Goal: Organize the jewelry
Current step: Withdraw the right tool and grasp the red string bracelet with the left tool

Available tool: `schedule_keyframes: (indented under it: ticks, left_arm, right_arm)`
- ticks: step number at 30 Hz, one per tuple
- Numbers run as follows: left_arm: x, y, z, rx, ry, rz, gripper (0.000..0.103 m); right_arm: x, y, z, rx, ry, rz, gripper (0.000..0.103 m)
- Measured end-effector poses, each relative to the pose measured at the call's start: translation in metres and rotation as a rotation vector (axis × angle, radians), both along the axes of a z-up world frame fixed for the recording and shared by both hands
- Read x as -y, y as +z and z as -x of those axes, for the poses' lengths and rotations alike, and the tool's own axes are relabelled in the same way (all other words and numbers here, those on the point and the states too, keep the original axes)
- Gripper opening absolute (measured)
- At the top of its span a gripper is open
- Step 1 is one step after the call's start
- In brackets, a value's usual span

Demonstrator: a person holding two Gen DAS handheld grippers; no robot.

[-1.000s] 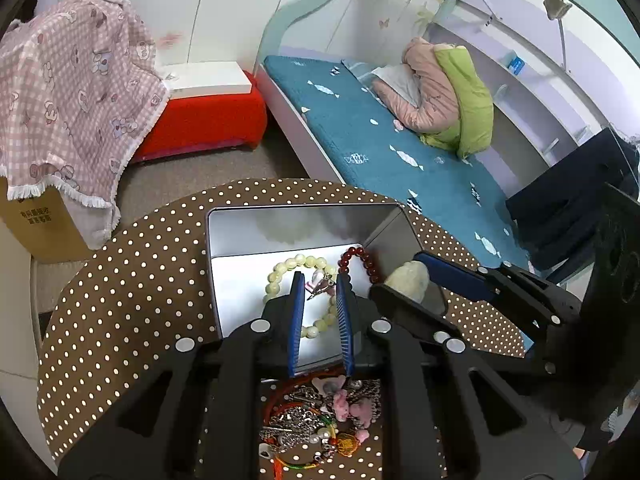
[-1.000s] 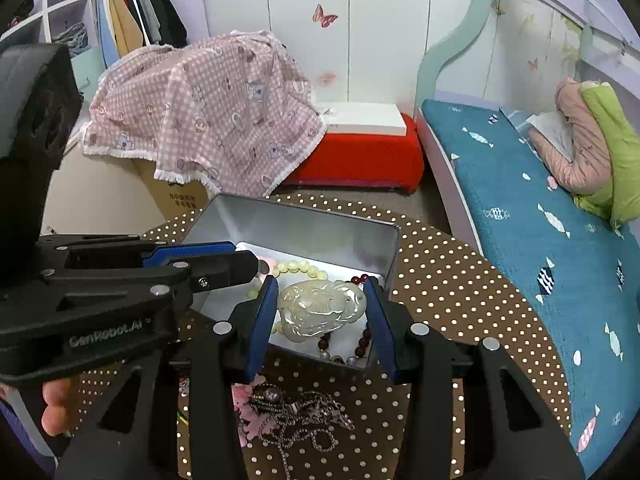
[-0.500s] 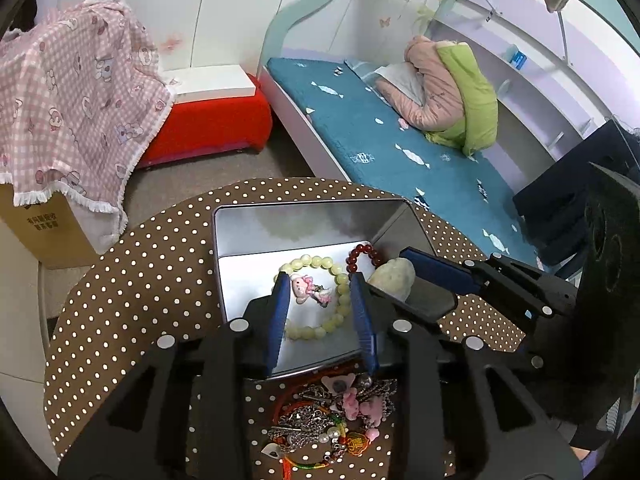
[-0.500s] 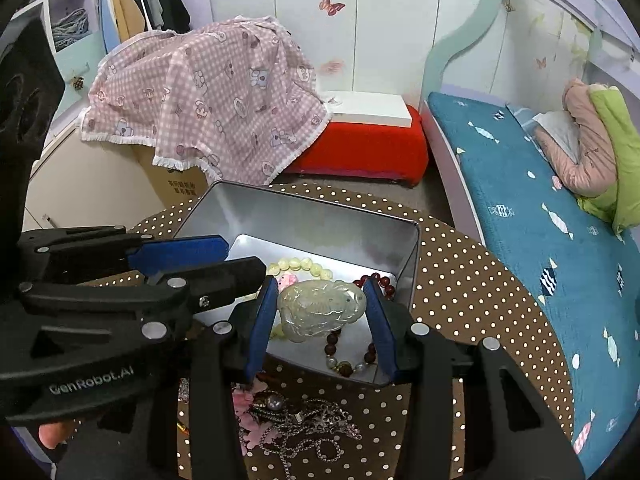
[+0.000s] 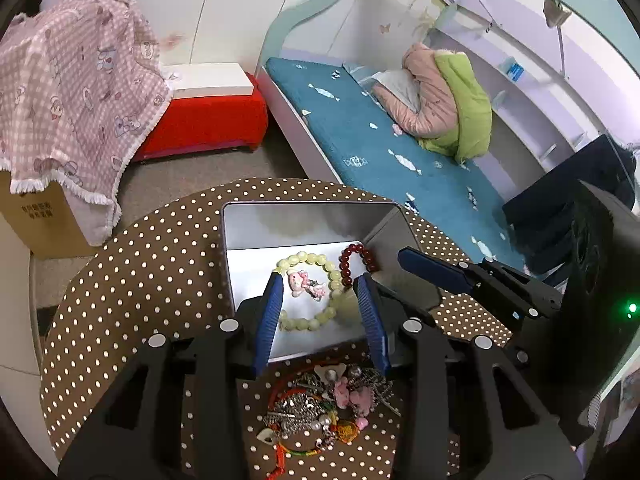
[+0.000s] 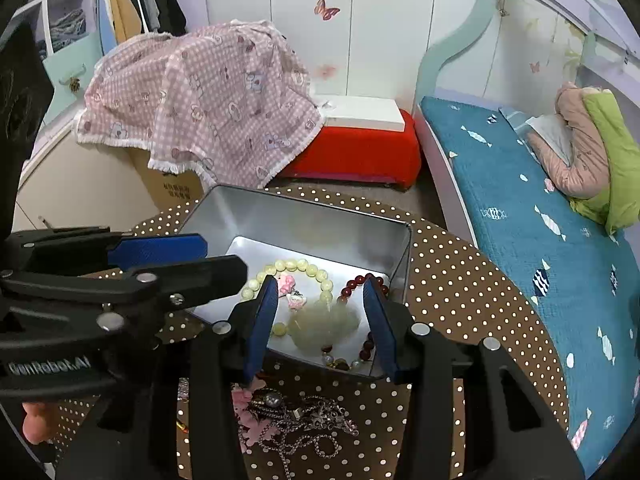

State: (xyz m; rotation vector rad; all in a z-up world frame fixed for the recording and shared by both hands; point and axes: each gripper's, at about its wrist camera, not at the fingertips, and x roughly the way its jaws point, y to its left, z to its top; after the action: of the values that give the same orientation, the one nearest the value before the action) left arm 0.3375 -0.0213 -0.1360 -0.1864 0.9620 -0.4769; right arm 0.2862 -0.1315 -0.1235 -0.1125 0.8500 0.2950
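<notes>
A silver tin box [image 5: 300,222] [image 6: 296,224] stands on the dotted table. In it lie a pale green bead bracelet [image 5: 332,270] [image 6: 296,266], a dark red bead bracelet [image 5: 352,258] [image 6: 352,286], a pink charm [image 5: 304,284] [image 6: 292,294] and a pale jade pendant [image 6: 324,322], which looks blurred. My left gripper [image 5: 320,308] is open and empty over the box's near edge. My right gripper [image 6: 320,316] is open around the jade pendant, over the box. A tangled pile of chains and charms [image 5: 328,404] [image 6: 296,420] lies on the table before the box.
The round table has a brown white-dotted cloth [image 5: 152,264] [image 6: 460,280]. A blue bed [image 6: 540,208] is to the right, a red stool [image 6: 352,156] and a cardboard box under pink cloth [image 6: 200,100] are behind.
My left gripper opened and let the pink charm drop inside the green bracelet. My right gripper opened wider and the jade pendant dropped from its fingers into the box.
</notes>
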Motion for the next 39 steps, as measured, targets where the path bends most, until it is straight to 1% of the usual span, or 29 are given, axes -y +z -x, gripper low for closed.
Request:
schedule_keyframes:
  ticks: [1,3,6,10,12,16,18,21,24,27,29,36,39]
  left_arm:
    - [-0.001,0.002,0.004,0.009,-0.005,-0.003,0.040]
    - [-0.004,0.006,0.011,0.030,0.006,-0.020,0.043]
    - [-0.012,0.012,0.023,0.061,0.025,-0.039,0.043]
    - [-0.028,0.015,0.055,0.113,0.051,-0.070,0.043]
    - [-0.033,0.009,0.070,0.127,0.066,-0.104,0.045]
    - [-0.036,-0.010,0.093,0.118,0.100,-0.162,0.045]
    - [-0.035,-0.019,0.098,0.100,0.115,-0.167,0.045]
    - [-0.028,-0.030,0.102,0.071,0.132,-0.168,0.045]
    - [-0.017,-0.043,0.105,0.058,0.144,-0.212,0.045]
    - [-0.010,-0.054,0.104,0.034,0.152,-0.238,0.045]
    - [-0.006,-0.059,0.103,0.018,0.141,-0.227,0.045]
    - [0.006,-0.062,0.109,0.046,0.127,-0.285,0.045]
    - [0.010,-0.064,0.119,0.084,0.104,-0.348,0.044]
  right_arm:
    - [0.001,0.001,0.001,0.006,-0.001,-0.001,0.044]
    - [0.002,0.003,0.003,0.014,0.000,-0.001,0.045]
    - [0.005,0.008,0.012,0.028,0.007,-0.004,0.045]
    - [0.012,0.011,0.032,0.057,0.004,-0.003,0.050]
    - [0.016,0.009,0.044,0.068,-0.001,0.000,0.051]
    - [0.025,-0.001,0.067,0.070,-0.010,-0.005,0.052]
    - [0.029,-0.009,0.077,0.065,-0.026,-0.006,0.053]
    - [0.034,-0.019,0.088,0.049,-0.036,-0.014,0.055]
    - [0.039,-0.026,0.097,0.035,-0.043,-0.033,0.056]
    - [0.047,-0.033,0.103,0.020,-0.054,-0.047,0.056]
    - [0.050,-0.035,0.107,0.016,-0.057,-0.052,0.056]
    - [0.053,-0.038,0.112,0.006,-0.055,-0.077,0.058]
    - [0.050,-0.038,0.116,0.008,-0.042,-0.080,0.059]
